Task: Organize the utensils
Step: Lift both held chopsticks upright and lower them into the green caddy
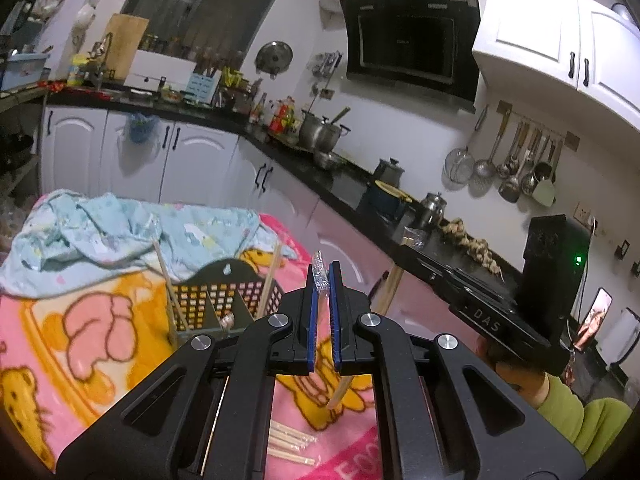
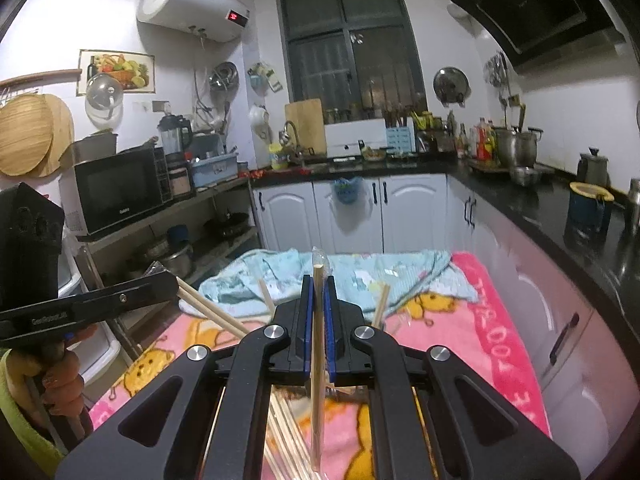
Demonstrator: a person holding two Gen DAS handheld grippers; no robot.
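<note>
light: dim indoor, cool cast | source: lamp glare on upper cabinet (image 1: pixel 532 28) | window (image 2: pixel 352 40) dark | distortion: strong fisheye bend, black corners | blur: slight, far countertop soft

Left gripper (image 1: pixel 323 280): your jaws stood nearly shut, blue pads clamped on a clear-wrapped chopstick (image 1: pixel 338 390) that hung down below them.
Right gripper (image 2: pixel 319 284): your jaws were closed on a wrapped chopstick (image 2: pixel 317 380) held almost upright between the pads.
Pose: both grippers pointed forward and slightly downward.
Left hand (image 2: pixel 60 376): in the right wrist view your fingers were curled round the handle under the left gripper's body.
Sleeves: you wore green on both arms.
</note>
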